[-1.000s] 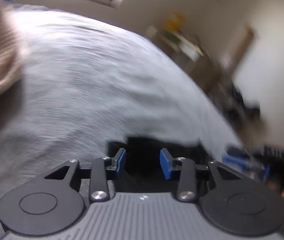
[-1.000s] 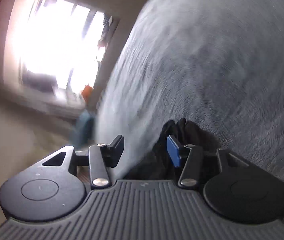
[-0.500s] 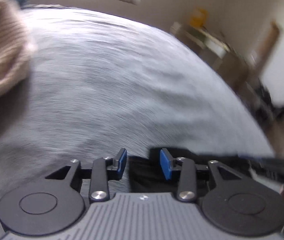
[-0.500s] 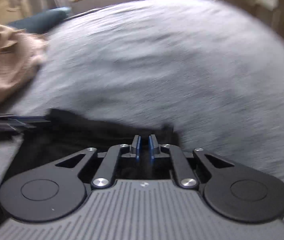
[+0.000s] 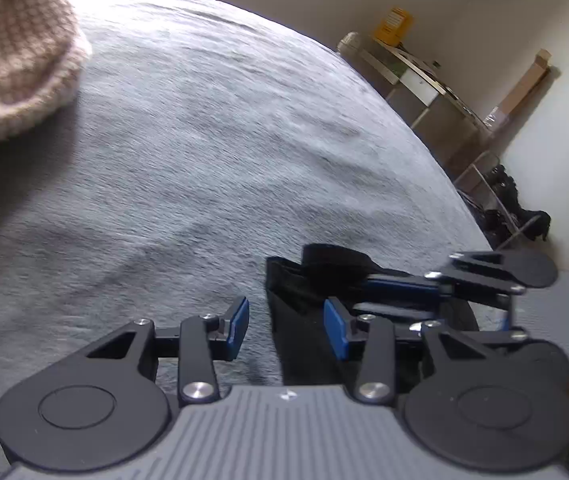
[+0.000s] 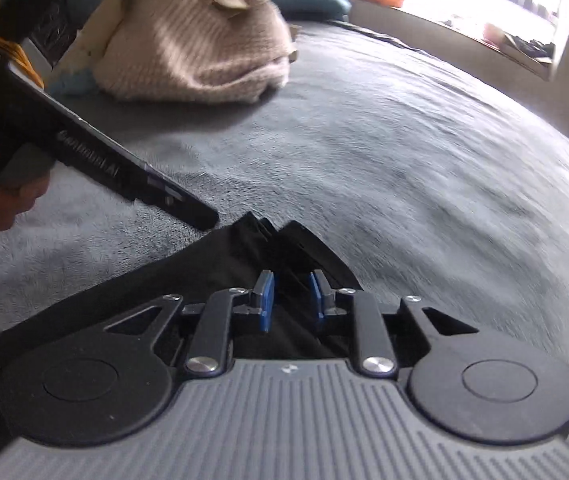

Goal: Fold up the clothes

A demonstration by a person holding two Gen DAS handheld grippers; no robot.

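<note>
**Both grippers at the edge of a black garment on a grey bedspread**

A black garment [image 6: 240, 264] lies low on the grey bedspread [image 5: 212, 152], its peaked edge just ahead of both tools. The left gripper [image 5: 286, 326] has its blue pads set wide apart, with the garment's left edge between them and no pad pressing on it. The right gripper [image 6: 287, 300] stands partly parted over the dark cloth; its blue pads [image 6: 265, 300] flank a raised fold, but whether they pinch it cannot be told. In the left wrist view the right gripper lies across the garment from the right. A beige knitted sweater [image 6: 200, 44] sits heaped well apart, farther up the bed.
</note>
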